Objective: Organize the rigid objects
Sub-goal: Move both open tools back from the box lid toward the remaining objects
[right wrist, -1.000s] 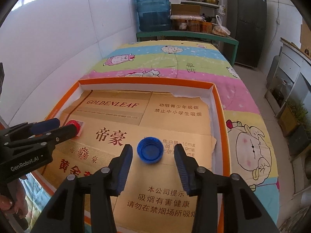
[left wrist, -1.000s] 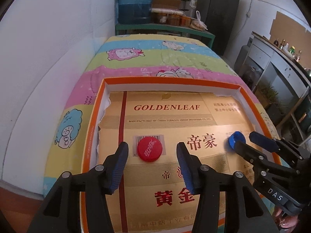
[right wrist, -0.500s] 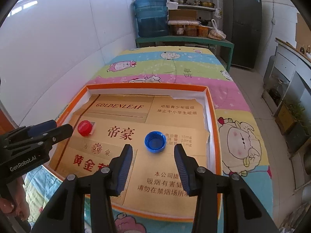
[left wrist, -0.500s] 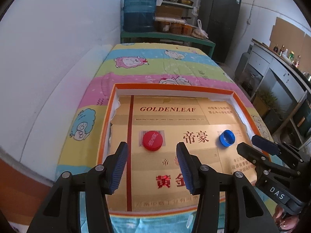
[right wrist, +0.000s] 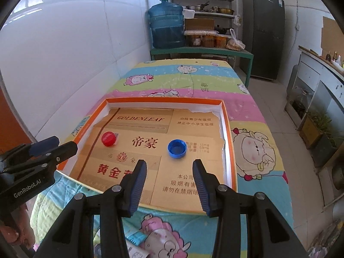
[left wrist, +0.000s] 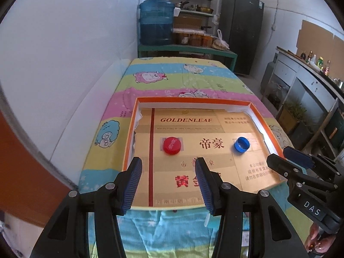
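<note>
A red bottle cap [left wrist: 172,145] lies top up on the gold cardboard in the orange-rimmed tray [left wrist: 193,101]. A blue bottle cap [left wrist: 241,144] lies open side up to its right. My left gripper [left wrist: 167,182] is open and empty, held back over the tray's near edge behind the red cap. My right gripper [right wrist: 169,182] is open and empty, behind the blue cap [right wrist: 177,148]. The red cap [right wrist: 108,138] and the left gripper [right wrist: 62,146] show in the right wrist view; the right gripper [left wrist: 286,157] shows in the left wrist view.
The tray sits on a table with a colourful cartoon cloth [left wrist: 172,79] against a white wall on the left. A green bench with a blue water jug [left wrist: 155,24] stands behind it. A fridge [left wrist: 243,32] and counter [left wrist: 311,81] stand to the right.
Both grippers have pulled back and up from the caps, which stay where they lay in the tray. Both stay open.
</note>
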A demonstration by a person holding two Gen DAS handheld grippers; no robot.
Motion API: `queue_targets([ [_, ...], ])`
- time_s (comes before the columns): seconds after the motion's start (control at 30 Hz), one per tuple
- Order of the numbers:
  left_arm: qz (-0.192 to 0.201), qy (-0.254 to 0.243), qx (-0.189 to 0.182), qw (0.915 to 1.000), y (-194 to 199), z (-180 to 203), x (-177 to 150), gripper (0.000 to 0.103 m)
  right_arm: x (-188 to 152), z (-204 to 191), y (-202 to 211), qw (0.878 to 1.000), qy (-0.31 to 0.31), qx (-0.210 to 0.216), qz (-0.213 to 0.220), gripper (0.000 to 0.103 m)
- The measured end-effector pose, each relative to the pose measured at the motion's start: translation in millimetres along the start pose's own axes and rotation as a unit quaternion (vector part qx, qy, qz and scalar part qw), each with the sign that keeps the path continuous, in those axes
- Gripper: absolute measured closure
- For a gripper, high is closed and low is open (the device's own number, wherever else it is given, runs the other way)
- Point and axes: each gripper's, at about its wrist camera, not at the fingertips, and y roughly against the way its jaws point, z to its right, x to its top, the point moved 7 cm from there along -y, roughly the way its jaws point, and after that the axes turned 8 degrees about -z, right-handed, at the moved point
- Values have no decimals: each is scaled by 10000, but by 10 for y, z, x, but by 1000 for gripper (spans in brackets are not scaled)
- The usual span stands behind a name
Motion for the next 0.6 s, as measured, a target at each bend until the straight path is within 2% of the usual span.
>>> queue_targets([
  [0.6,170,11,-87,9998,474,-25,-228,50,-198,-172,478,9997,106,-99,188,59],
])
